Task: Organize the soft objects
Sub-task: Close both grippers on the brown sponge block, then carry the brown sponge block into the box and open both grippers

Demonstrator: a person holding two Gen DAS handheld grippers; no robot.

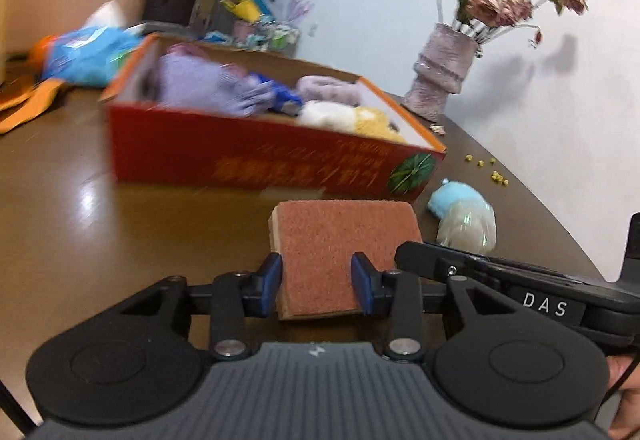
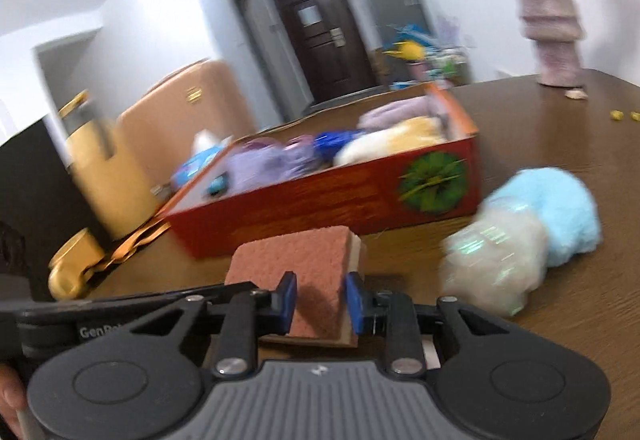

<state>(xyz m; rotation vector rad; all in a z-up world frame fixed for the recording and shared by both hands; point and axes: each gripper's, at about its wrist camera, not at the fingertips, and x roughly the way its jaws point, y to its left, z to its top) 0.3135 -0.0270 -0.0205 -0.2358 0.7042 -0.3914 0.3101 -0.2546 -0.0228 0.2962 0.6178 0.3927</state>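
Observation:
A rust-red sponge with a tan underside hangs just above the brown table, in front of the red cardboard box. My left gripper has its blue pads pressed on the sponge's near end. My right gripper pinches the same sponge from the other side, so each view shows the other tool's black frame beside it. The box holds lilac knitwear, a blue item and white and yellow plush toys. A light-blue plush with a clear bag on it lies right of the box.
A pink vase of flowers stands at the back right, with yellow crumbs near the table's curved edge. A blue packet and orange ribbon lie left of the box. A tan suitcase stands beyond the table.

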